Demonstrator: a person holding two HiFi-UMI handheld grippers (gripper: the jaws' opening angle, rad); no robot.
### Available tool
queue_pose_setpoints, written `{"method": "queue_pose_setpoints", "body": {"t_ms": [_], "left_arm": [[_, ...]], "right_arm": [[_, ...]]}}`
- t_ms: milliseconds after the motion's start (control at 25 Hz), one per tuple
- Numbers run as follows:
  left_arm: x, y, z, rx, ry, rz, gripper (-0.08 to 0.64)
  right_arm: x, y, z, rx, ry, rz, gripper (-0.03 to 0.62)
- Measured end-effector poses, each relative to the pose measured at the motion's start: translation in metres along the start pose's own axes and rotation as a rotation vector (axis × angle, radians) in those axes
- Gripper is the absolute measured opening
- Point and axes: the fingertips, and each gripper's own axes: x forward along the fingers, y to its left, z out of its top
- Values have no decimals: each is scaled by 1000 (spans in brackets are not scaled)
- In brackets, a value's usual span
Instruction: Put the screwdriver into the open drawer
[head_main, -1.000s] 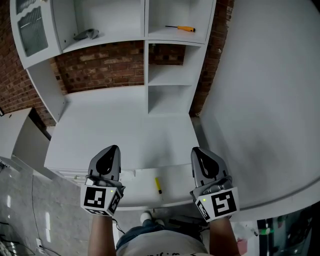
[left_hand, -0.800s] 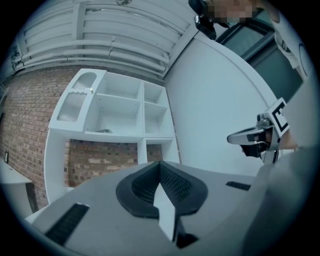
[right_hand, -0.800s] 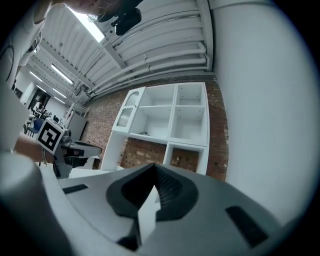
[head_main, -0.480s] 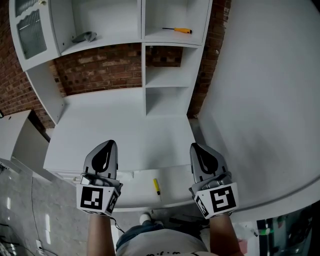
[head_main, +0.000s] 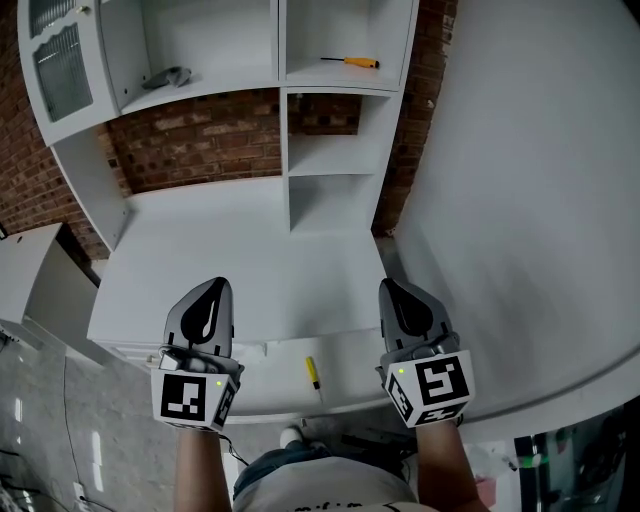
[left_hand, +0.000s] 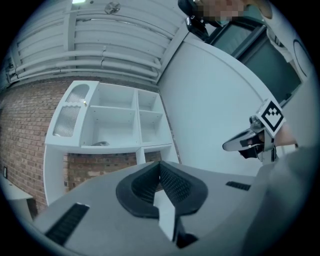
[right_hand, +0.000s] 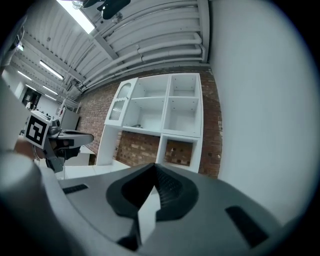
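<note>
The screwdriver (head_main: 350, 62), orange-handled with a thin dark shaft, lies on the upper right shelf of the white cabinet (head_main: 290, 150) at the far side of the desk. The open drawer (head_main: 345, 350) juts from the desk's near edge, between my two grippers, with a small yellow item (head_main: 313, 372) in it. My left gripper (head_main: 212, 287) hovers over the desk's front left, shut and empty. My right gripper (head_main: 390, 287) hovers at the front right, also shut and empty. Both point toward the cabinet, far short of the screwdriver.
A grey object (head_main: 167, 75) lies on the upper left shelf. A glass-fronted cabinet door (head_main: 62, 60) stands open at the left. A large white curved wall (head_main: 530, 200) closes in the right side. Brick wall (head_main: 200, 135) shows behind the shelves.
My left gripper has risen slightly above the desk's front edge. The right gripper has barely moved, and both have stayed shut.
</note>
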Motion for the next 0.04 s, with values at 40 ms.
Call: {"method": "queue_pose_setpoints", "body": {"t_ms": [40], "left_arm": [[0, 0, 1, 4, -1, 1, 12]], "right_arm": [[1, 0, -1, 4, 10, 3, 9]]}}
